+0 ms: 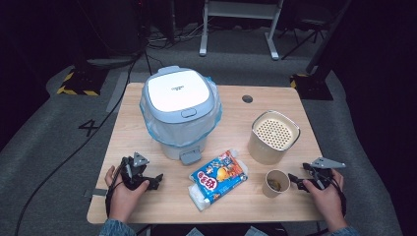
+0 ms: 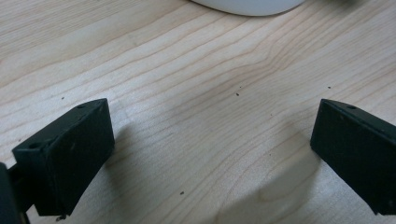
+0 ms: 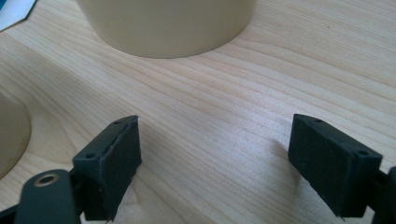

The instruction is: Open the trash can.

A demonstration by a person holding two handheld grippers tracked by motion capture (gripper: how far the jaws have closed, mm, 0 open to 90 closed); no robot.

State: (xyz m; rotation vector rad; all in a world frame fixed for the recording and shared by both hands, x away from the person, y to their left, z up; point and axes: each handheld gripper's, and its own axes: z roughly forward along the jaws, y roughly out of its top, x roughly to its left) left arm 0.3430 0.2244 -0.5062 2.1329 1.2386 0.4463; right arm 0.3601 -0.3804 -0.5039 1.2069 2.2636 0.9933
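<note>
Your right gripper [image 1: 296, 180] rests low on the wooden table [image 1: 147, 196] at the near right edge, jaws spread wide with nothing between them. Just to its left, close but apart, stands the small paper cup [image 1: 275, 183]; beyond both sits the beige canister [image 1: 272, 137]. Your left gripper [image 1: 153, 181] lies at the near left, likewise released and empty, with the snack packet [image 1: 218, 178] near its right and the lidded bin [image 1: 179, 112] behind

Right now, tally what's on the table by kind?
Lidded bin with blue liner: 1
Beige canister with perforated top: 1
Paper cup: 1
Snack packet: 1
Total: 4
</note>
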